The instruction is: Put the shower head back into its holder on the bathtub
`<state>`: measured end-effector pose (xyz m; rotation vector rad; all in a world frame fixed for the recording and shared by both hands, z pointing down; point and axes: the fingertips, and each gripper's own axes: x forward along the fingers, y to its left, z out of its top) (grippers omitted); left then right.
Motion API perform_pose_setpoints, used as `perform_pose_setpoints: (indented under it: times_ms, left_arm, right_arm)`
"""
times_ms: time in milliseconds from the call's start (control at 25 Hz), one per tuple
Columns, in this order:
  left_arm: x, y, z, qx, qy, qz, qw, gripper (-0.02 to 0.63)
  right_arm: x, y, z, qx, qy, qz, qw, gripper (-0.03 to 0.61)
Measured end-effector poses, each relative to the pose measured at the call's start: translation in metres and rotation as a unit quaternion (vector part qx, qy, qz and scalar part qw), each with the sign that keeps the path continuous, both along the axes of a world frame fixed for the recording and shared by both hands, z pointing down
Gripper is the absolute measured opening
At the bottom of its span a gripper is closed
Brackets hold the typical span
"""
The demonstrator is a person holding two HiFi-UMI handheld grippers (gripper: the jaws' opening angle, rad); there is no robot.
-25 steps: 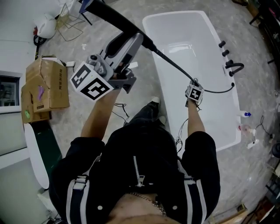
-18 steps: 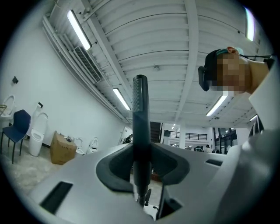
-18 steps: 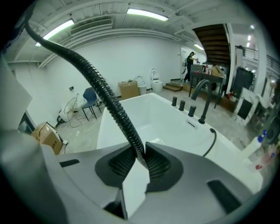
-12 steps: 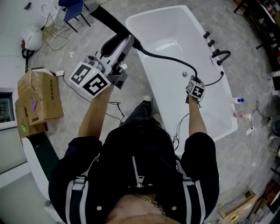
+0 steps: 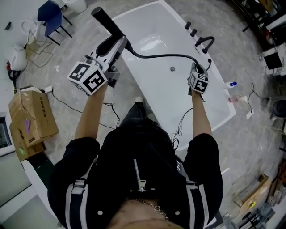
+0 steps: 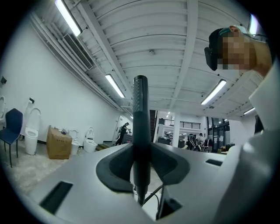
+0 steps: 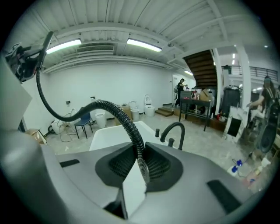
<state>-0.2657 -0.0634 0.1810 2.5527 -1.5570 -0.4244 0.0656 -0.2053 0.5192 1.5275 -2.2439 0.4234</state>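
Observation:
The black shower head (image 5: 104,21) sticks out past my left gripper (image 5: 117,42), which is shut on its handle (image 6: 140,131); in the left gripper view the left gripper (image 6: 141,162) points slightly upward at the ceiling. A black ribbed hose (image 5: 161,56) arcs from the shower head over the white bathtub (image 5: 225,117) to my right gripper (image 5: 195,68). The right gripper (image 7: 139,162) is shut on the hose (image 7: 131,131) beside the tub's right rim. A black faucet (image 5: 204,42) (image 7: 173,130) and black knobs (image 5: 191,28) stand on that rim just beyond it.
A cardboard box (image 5: 32,120) lies on the floor at left, and a blue chair (image 5: 50,13) with a wire rack stands at the far left. Cables trail near the person's feet. A small bottle (image 5: 230,84) sits on the floor right of the tub.
My right gripper has lifted the hose and moved along the rim toward the faucet. My left gripper has come down and nearer the tub with the shower head. The hose now arcs instead of running straight.

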Motion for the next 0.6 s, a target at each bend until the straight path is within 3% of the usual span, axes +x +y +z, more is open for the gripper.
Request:
perform_pose_setpoints:
  times_ms: [280, 600]
  left_arm:
    - [0.035, -0.029, 0.034, -0.023, -0.017, 0.052, 0.9982, 0.13]
    - [0.081, -0.083, 0.044, -0.024, -0.03, 0.134, 0.9902, 0.13]
  right_arm:
    - [0.024, -0.009, -0.079, 0.085, 0.039, -0.01, 0.996, 0.072]
    - [0.044, -0.038, -0.177, 0.167, 0.083, -0.007, 0.982, 0.072]
